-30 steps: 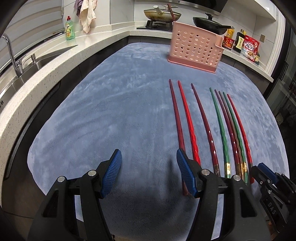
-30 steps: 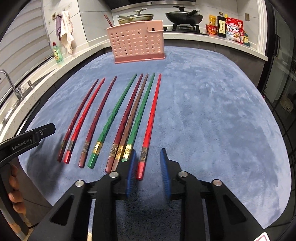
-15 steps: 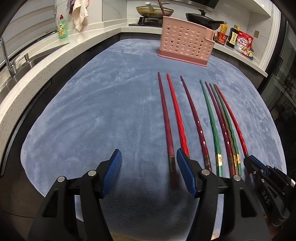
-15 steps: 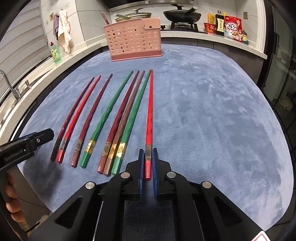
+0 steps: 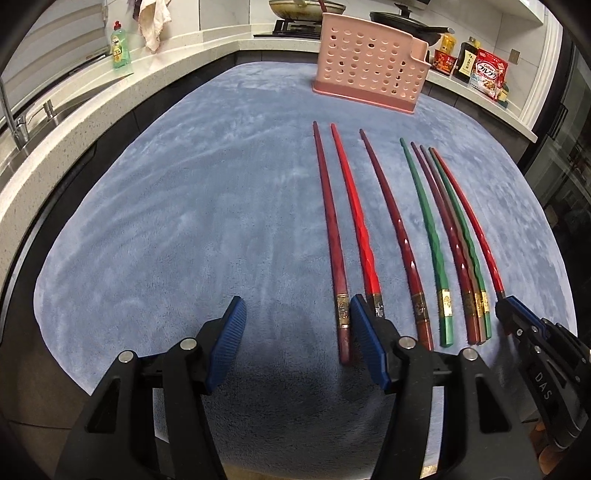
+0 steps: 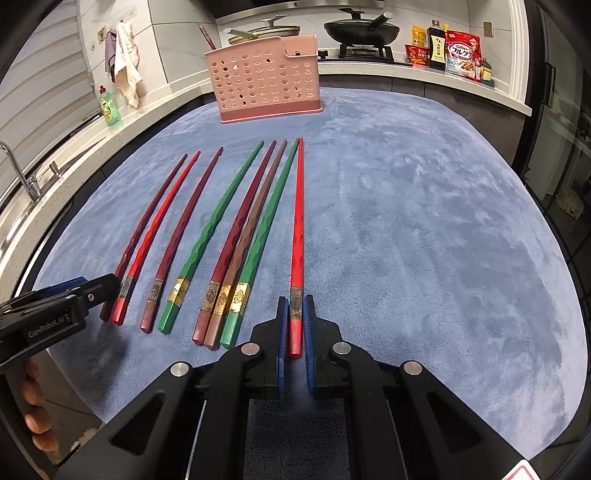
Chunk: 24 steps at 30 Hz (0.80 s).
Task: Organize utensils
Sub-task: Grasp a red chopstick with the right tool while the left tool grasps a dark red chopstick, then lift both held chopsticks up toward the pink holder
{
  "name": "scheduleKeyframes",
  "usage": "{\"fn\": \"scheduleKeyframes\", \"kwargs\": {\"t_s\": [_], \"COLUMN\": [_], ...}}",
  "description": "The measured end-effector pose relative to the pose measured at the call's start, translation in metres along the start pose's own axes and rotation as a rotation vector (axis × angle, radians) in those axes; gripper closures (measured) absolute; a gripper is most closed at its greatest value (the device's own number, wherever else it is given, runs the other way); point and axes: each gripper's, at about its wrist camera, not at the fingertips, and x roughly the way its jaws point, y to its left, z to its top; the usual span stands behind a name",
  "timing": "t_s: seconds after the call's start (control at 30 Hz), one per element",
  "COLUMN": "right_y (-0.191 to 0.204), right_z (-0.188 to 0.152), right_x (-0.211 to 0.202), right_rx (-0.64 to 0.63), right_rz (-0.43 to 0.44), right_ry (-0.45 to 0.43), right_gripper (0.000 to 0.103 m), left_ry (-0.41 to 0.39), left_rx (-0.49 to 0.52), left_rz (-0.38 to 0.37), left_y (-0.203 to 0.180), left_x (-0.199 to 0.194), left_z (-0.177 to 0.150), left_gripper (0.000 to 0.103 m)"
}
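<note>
Several red, dark red, brown and green chopsticks lie side by side on a blue cloth (image 5: 184,221). A pink perforated holder (image 5: 369,66) (image 6: 264,85) stands at the cloth's far edge. My right gripper (image 6: 295,301) (image 5: 508,302) is shut on the butt end of the rightmost bright red chopstick (image 6: 298,229), which rests on the cloth. My left gripper (image 5: 297,301) (image 6: 107,286) is low over the row's left end, its jaws closing. The leftmost dark red chopstick (image 5: 330,221) has its butt end between them, close to the right pad, with neither pad pressing on it.
A sink with a tap (image 5: 14,122) and a green soap bottle (image 5: 120,48) sit on the counter at left. Pans on a stove (image 6: 360,29) and food packets (image 6: 461,55) line the back counter. A hand (image 6: 33,406) holds the left gripper.
My right gripper closed on the bright red chopstick, which swung away from the green one beside it. My left gripper shifted so that the dark red chopstick's end now lies inside its jaws.
</note>
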Motion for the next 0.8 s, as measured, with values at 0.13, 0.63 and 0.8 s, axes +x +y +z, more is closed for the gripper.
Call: {"fn": "scheduleKeyframes", "kwargs": {"t_s": [0.13, 0.63, 0.8], "right_y": [0.000, -0.002, -0.010], "right_z": [0.000, 0.000, 0.004], "right_x": [0.000, -0.004, -0.014], "right_rx": [-0.001, 0.007, 0.027], "right_rz": [-0.001, 0.000, 0.004], "right_ry": [0.000, 0.001, -0.015], "right_gripper": [0.096, 0.096, 0.096], "left_ry": [0.001, 0.024, 0.026], "left_rx": [0.012, 0.000, -0.008], "left_rz": [0.012, -0.020, -0.028], "left_y": [-0.001, 0.006, 0.008], "left_x": [0.001, -0.001, -0.007], "left_z": [-0.001, 0.003, 0.006], "left_gripper": [0.056, 0.094, 0.094]}}
